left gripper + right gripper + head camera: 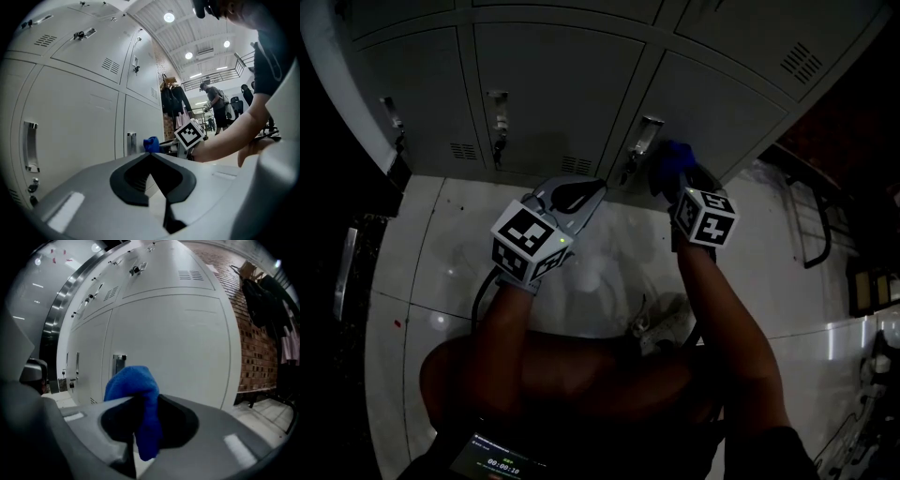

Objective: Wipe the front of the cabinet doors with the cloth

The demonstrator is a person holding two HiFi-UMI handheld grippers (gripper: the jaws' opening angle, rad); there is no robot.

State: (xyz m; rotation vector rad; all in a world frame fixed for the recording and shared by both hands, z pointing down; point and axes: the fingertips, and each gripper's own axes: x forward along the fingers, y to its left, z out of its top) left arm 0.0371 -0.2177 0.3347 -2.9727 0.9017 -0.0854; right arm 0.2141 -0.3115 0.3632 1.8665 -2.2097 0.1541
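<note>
Pale glossy tiled floor, grey cabinet upright on it, dark metal frame at right.

A locker room opening onto a large work hall: rows of grey steel lockers with vents and handles stand on a pale, glossy floor. Beside them is a brick wall with coats hung up. Beyond are round ceiling lights, a railed gallery and people standing about.
</note>
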